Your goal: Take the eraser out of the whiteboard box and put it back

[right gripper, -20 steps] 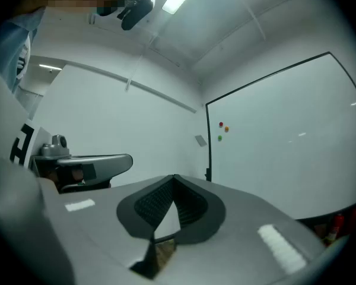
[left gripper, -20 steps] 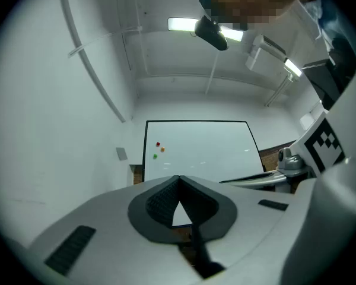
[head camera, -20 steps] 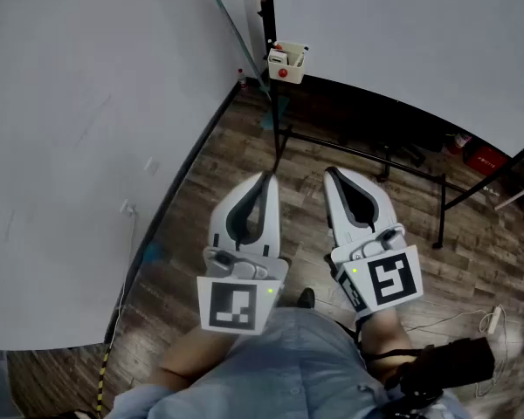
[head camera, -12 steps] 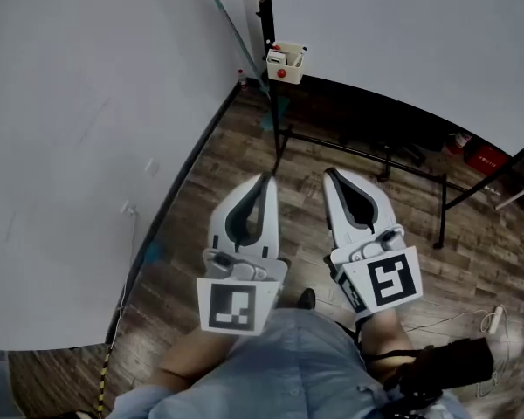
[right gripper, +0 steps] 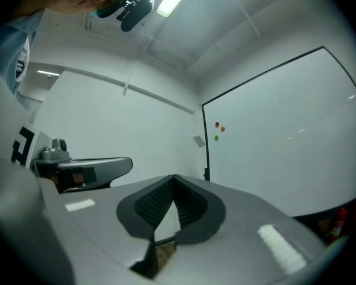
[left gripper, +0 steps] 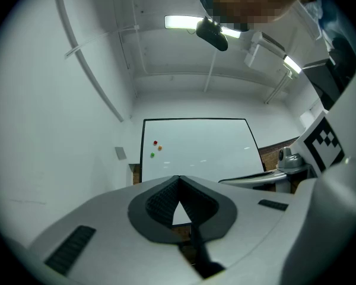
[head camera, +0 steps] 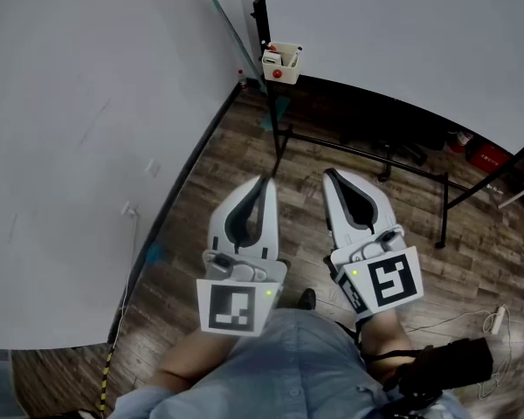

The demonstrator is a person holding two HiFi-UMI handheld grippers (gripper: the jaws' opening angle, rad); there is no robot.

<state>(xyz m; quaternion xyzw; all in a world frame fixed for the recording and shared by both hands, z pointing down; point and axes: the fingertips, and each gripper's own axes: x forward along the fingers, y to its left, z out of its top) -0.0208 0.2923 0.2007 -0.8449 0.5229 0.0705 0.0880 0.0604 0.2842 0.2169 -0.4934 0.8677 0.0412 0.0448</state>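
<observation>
The whiteboard box [head camera: 281, 62], small and cream with a red spot on its front, hangs at the lower left corner of the whiteboard [head camera: 402, 33] in the head view. Small items stick up out of it; the eraser is too small to pick out. My left gripper [head camera: 267, 181] and right gripper [head camera: 330, 175] are side by side at waist height, well short of the box, both shut with nothing between the jaws. The left gripper view shows its shut jaws [left gripper: 178, 179] facing the whiteboard [left gripper: 196, 150]. In the right gripper view the shut jaws [right gripper: 174, 177] face the board's left edge.
The whiteboard stands on a black frame [head camera: 367, 155] over a wood-plank floor [head camera: 210, 190]. A white wall [head camera: 87, 147] runs along the left. Red things [head camera: 482, 157] and a cable [head camera: 472, 321] lie on the floor at the right. Three small magnets [left gripper: 156, 148] dot the board.
The box sits slightly higher in the head view, as the head camera has shifted. Both grippers have kept still and stayed shut.
</observation>
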